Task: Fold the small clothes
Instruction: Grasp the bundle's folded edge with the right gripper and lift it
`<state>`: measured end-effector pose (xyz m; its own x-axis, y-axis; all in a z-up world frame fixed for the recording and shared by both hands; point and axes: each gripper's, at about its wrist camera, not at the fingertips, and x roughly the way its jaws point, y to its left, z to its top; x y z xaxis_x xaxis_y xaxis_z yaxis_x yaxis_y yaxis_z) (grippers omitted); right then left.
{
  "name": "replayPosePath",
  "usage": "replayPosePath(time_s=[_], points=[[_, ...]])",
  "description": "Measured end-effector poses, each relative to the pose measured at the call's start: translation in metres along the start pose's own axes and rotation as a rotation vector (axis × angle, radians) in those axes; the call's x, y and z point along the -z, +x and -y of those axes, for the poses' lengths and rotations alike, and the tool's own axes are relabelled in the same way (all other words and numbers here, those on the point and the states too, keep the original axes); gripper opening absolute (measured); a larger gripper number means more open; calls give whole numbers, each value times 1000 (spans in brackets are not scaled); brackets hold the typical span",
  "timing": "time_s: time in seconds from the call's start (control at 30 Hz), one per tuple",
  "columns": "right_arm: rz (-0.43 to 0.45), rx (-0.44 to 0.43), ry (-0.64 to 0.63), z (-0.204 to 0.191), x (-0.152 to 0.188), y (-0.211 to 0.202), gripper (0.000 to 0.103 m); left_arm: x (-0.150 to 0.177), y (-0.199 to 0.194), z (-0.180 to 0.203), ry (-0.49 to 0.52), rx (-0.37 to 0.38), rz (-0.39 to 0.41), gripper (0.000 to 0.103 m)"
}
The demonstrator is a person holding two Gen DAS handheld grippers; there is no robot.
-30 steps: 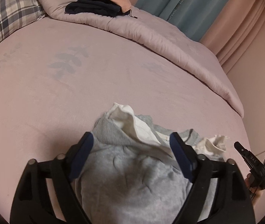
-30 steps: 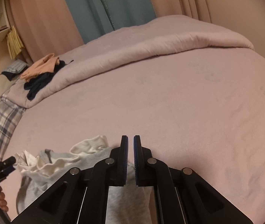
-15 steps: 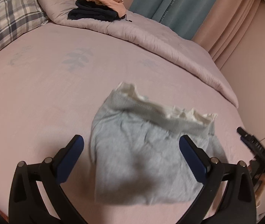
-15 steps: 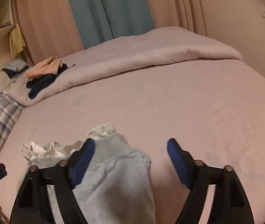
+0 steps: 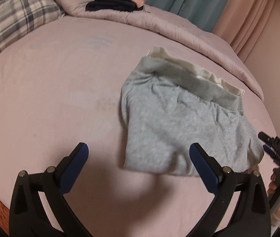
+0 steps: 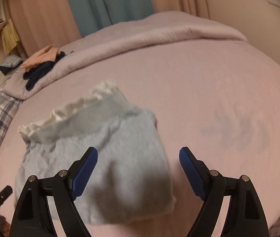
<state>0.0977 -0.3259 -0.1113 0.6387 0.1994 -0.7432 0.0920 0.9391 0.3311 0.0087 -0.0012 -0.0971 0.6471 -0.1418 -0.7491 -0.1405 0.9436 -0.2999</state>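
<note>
Both-handed, the left gripper [image 5: 139, 154] and right gripper [image 6: 138, 158] gape wide, gripping nothing. Below lies the folded grey garment [image 5: 179, 126] on the bed [image 5: 51, 98]; whether any fingertip grazes it, I cannot tell through the blur.

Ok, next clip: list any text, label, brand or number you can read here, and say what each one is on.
Teal curtain: pale vertical lettering runs down one fold, too blurred to read reliably.
Right gripper, seen at the left-wrist view's edge: small pale characters on its black body, too blurred to read.
Grey garment: no label or print shows.
Left gripper: no markings visible.
</note>
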Motion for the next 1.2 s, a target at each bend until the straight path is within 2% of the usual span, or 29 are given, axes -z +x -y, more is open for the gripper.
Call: replayPosePath(time_s=[0.2, 0.3, 0.43, 0.57, 0.67, 0.87, 0.97, 1.03, 1.07, 1.1, 1.2], points=[[-20, -53, 140, 26, 24, -2, 84, 10, 4, -7, -30, 8, -26, 102], [-44, -105, 192, 32, 31, 0, 84, 12, 4, -6, -29, 14, -34, 102], [-80, -168, 214, 27, 38, 7, 84, 15, 3, -5, -28, 24, -42, 102], [-83, -158, 198, 16, 40, 15, 84, 18, 3, -6, -33, 29, -53, 102], [-95, -206, 203, 10, 39, 21, 84, 18, 6, -12, -64, 35, -68, 102], [-88, -232, 223, 5, 35, 31, 82, 19, 9, -14, -81, 39, -81, 102], [-78, -233, 249, 6, 31, 38, 75, 20, 11, -12, -76, 41, -92, 102], [-74, -221, 267, 8, 30, 39, 65, 20, 12, -10, -73, 43, -94, 102], [-75, -206, 268, 9, 30, 39, 53, 20, 12, -9, -73, 42, -95, 102], [-79, -207, 269, 12, 32, 37, 48, 20, 13, -8, -72, 40, -97, 102], [-77, -221, 283, 16, 34, 31, 39, 21, 12, -7, -74, 39, -98, 102]])
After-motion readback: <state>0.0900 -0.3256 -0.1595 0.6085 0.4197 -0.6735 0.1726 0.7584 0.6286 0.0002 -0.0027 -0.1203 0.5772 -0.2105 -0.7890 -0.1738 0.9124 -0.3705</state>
